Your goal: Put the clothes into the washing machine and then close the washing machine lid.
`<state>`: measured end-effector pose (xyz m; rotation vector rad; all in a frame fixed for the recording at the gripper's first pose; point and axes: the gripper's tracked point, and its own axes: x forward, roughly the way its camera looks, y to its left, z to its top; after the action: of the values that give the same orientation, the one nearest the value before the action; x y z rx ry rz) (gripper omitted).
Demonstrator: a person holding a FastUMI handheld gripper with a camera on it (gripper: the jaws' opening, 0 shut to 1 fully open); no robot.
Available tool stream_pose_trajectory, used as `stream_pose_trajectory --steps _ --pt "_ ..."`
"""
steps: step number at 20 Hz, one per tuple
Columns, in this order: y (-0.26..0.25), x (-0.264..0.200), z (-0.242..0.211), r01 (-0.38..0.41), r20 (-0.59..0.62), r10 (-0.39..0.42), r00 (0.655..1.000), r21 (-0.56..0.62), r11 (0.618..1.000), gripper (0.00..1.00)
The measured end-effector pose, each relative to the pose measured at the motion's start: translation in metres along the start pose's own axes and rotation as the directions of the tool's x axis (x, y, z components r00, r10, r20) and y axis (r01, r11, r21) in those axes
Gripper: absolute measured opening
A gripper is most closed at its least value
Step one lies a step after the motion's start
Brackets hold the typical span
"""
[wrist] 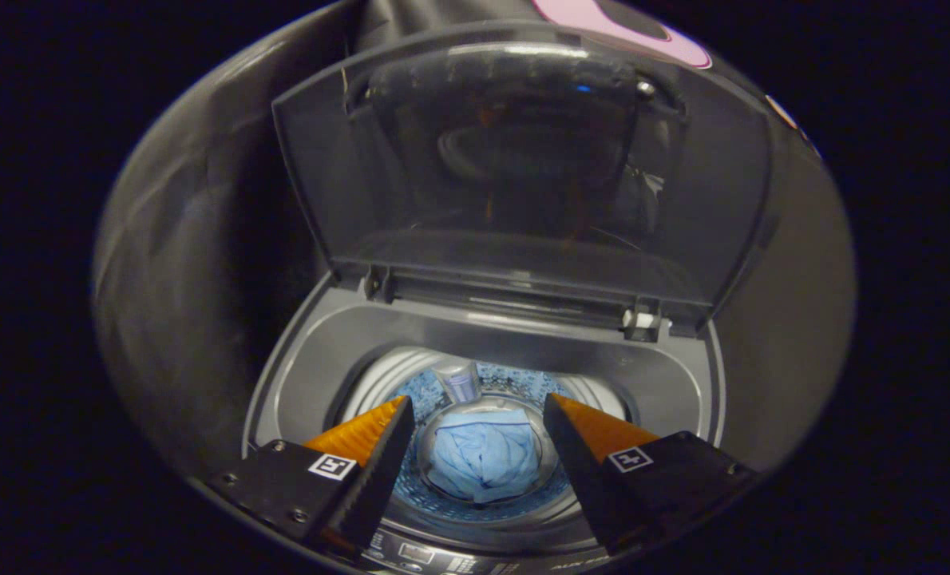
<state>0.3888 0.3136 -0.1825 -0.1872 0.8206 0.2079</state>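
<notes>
Clothes (pixel 483 463) sit bunched at the bottom of the drum (pixel 475 399), a pale blue bundle lying below and between the fingers of your hand-held gripper (pixel 479 411). Fingers are spread wide apart, nothing between them, nothing pressed.

Washing machine (pixel 323 351) is a top-loader seen from above; its control strip (pixel 427 555) runs just under the fingers. Lid (pixel 523 176) stands raised on its hinges (pixel 643 319) at the far side of the opening, tinted and see-through, leaning a little back toward the booth wall.

Judgement: loading looks done, closing the lid is what remains.

Handling notes:
- Cloth is soft and light and would fold wherever you pinch it. If any of it needs pushing down, take a raised fold in the middle of the bundle.
- Lid is a rigid plastic panel, likely light, with a smooth, probably slippery face. It pivots on the hinges, so it should swing easily once it tips past upright.
- Take hold at the free top edge, farthest from the hinges, one finger either side of the rim, or hook over that edge and draw it toward you.
- Risk: once past balance it may drop and slam. Lower it under control.
</notes>
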Motion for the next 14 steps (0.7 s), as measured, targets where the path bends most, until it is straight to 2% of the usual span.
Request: stream_pose_trajectory --steps 4,7,10,12,14 --pt "0.002 -0.037 0.064 0.015 0.136 -0.024 0.99 0.069 0.998 0.98" --pt "-0.001 -0.067 0.122 0.052 0.264 -0.069 0.962 0.07 0.996 0.98" --pt "-0.009 -0.09 0.173 0.108 0.38 -0.137 0.915 0.096 0.989 0.97" --pt "-0.015 -0.098 0.195 0.151 0.416 -0.177 0.892 0.094 0.984 0.97" --pt "-0.024 -0.107 0.227 0.205 0.48 -0.214 0.851 0.072 0.976 0.97"
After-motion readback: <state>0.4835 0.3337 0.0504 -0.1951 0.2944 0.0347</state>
